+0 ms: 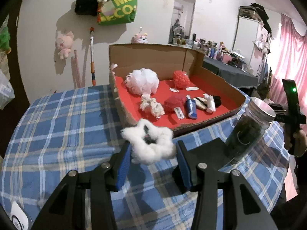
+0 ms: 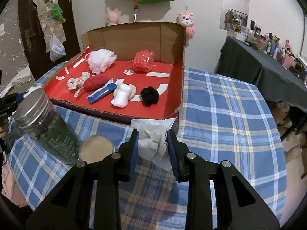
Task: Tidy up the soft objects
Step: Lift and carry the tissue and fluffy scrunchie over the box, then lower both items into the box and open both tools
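Observation:
My left gripper [image 1: 153,145] is shut on a white fluffy scrunchie [image 1: 151,143], held above the blue plaid tablecloth [image 1: 67,124] just in front of the cardboard box [image 1: 153,57]. My right gripper [image 2: 153,134] is shut on a crumpled white gauze cloth [image 2: 153,141] at the box's near edge [image 2: 107,114]. On the box's red floor lie a white mesh puff [image 2: 100,60], a red mesh puff [image 2: 144,61], a red knitted piece [image 2: 95,82], a black pom [image 2: 149,95] and several other small soft items.
A glass jar with a metal lid [image 2: 46,126] and dark contents stands tilted left of the right gripper. A round beige puff [image 2: 96,148] lies beside it. A cluttered dark table [image 2: 268,67] sits at the right, pink curtains [image 1: 287,57] behind.

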Demonstrator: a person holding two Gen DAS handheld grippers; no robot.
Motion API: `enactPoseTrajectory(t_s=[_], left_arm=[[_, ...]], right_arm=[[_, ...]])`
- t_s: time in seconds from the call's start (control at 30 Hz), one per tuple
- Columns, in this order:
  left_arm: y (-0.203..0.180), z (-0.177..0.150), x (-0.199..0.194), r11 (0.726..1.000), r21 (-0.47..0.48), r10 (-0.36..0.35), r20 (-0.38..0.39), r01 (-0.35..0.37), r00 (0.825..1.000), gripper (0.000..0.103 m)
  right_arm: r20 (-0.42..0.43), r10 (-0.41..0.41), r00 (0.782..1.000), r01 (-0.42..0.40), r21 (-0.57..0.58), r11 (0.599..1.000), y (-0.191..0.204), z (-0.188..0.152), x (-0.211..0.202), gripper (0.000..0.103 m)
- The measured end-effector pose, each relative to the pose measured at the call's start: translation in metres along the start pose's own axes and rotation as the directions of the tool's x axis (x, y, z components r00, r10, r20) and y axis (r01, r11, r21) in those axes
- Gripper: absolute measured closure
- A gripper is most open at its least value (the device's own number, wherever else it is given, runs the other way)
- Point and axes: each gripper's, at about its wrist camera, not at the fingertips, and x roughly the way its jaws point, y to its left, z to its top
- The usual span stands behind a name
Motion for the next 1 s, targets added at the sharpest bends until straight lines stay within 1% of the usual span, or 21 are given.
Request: enactPoseTrajectory(t_s=[0.17, 0.33, 0.47, 0.6, 0.7, 0.8, 0.9, 0.97, 1.0], left_arm=[[-0.004, 0.012, 0.007, 0.999, 0.041, -0.010, -0.008, 0.010, 1.000, 0.054], [-0.004, 0.023, 0.018, 0.998, 0.051, -0.036, -0.027, 0.037, 0.999, 0.054], [-0.006, 0.037, 0.027, 0.995, 0.046, -0.083, -0.044, 0.085, 0.996, 0.054], [-0.015, 0.055, 0.037, 0.992, 0.051, -0.116, -0.051, 0.119, 0.992, 0.054], [-0.022, 0.074, 0.050, 0.987, 0.042, -0.152, -0.071, 0.155, 0.986, 0.054], [-0.028, 0.095, 0.069, 0.987, 0.031, -0.155, -0.098, 0.159, 0.983, 0.054], [-0.034, 0.113, 0.092, 0.988, 0.016, -0.149, -0.137, 0.153, 0.979, 0.054], [-0.038, 0.124, 0.110, 0.988, 0.009, -0.152, -0.172, 0.156, 0.973, 0.054], [-0.040, 0.129, 0.118, 0.989, 0.011, -0.144, -0.186, 0.148, 0.972, 0.054]], right_arm=[[0.000, 0.033, 0.999, -0.033, -0.027, 0.999, 0.000, 0.011, 0.000, 0.075], [-0.010, 0.077, 0.997, -0.077, -0.044, 0.996, 0.001, 0.024, 0.006, 0.075], [-0.036, 0.161, 0.986, -0.163, -0.043, 0.986, 0.006, 0.043, 0.018, 0.075], [-0.065, 0.215, 0.974, -0.218, -0.054, 0.974, 0.016, 0.067, 0.035, 0.075], [-0.094, 0.224, 0.970, -0.230, -0.052, 0.972, 0.022, 0.088, 0.052, 0.075], [-0.123, 0.225, 0.967, -0.232, -0.045, 0.972, 0.024, 0.108, 0.068, 0.075], [-0.158, 0.195, 0.968, -0.206, -0.052, 0.977, 0.027, 0.123, 0.085, 0.075], [-0.180, 0.167, 0.969, -0.180, -0.061, 0.982, 0.029, 0.131, 0.097, 0.075], [-0.207, 0.153, 0.966, -0.169, -0.063, 0.984, 0.030, 0.135, 0.107, 0.075]])
